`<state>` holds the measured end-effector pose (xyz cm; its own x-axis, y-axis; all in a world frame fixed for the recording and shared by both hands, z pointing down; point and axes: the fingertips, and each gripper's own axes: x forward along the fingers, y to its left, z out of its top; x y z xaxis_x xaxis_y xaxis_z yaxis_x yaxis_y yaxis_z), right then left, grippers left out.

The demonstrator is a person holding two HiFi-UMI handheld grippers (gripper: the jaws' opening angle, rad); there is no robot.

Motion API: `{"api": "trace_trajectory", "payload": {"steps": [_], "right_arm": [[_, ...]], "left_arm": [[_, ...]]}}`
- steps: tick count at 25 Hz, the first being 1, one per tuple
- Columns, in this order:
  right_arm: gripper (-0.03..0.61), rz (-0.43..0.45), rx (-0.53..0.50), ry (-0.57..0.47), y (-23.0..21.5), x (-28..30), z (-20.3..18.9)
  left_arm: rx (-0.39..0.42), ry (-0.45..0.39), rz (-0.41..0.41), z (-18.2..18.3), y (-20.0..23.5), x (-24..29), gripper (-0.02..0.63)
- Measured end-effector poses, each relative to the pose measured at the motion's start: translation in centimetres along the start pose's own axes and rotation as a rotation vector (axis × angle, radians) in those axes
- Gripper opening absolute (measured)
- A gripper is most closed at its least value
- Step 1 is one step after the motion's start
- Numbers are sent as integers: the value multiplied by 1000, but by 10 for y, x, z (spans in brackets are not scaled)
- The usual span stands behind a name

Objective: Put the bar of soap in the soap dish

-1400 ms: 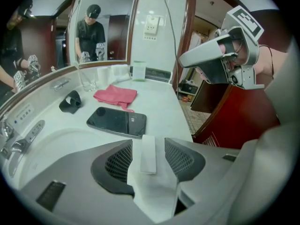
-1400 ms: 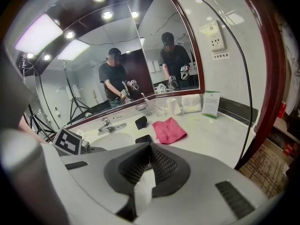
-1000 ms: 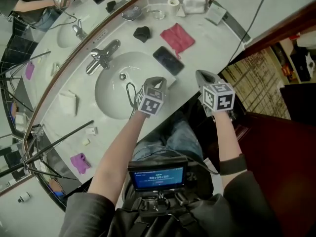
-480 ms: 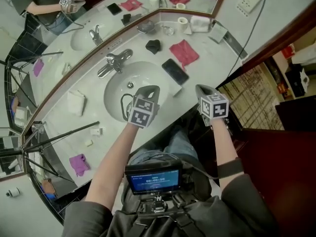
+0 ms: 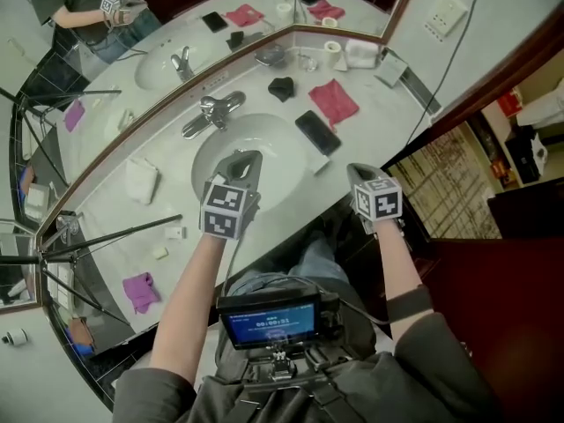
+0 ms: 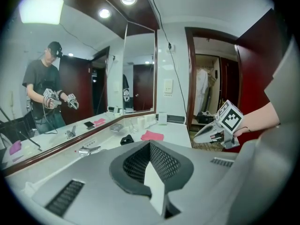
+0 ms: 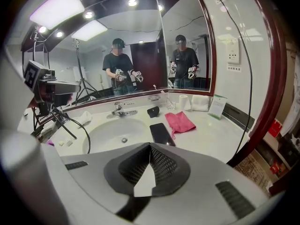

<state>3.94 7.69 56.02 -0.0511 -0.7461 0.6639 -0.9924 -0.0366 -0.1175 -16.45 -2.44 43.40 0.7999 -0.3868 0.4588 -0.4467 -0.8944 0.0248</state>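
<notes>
Soap bar, probably the small white block (image 5: 174, 232), lies untouched on the counter (image 5: 379, 113), left of the basin (image 5: 284, 139). Left gripper (image 5: 243, 157) and right gripper (image 5: 356, 172) both closed, empty, hovering. Pickup not begun; next: open jaws over soap.

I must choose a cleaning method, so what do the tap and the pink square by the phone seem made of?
The silver tap looks like polished chrome-plated metal: bright mirror-like highlights. The pink square cloth seems soft fabric, perhaps microfibre: matt, creased, limp edges.
</notes>
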Motion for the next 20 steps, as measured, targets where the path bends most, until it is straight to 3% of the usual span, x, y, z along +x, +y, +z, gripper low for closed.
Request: {"api": "trace_trajectory", "payload": {"steps": [7,14,17,20], "right_arm": [[20,10,-70,33,15,7,-8],[28,20,-147,82,19,18,-14],[91,40,-191,113,26,21,-18],[164,65,-347,163,31,26,-25]], "left_arm": [[-41,-23,53,-9,15,-22,0],[-66,-6,54,-20,22,-20,0],[-76,2,51,-24,22,-17,0],[-82,10,47,-27,22,-14,0]]}}
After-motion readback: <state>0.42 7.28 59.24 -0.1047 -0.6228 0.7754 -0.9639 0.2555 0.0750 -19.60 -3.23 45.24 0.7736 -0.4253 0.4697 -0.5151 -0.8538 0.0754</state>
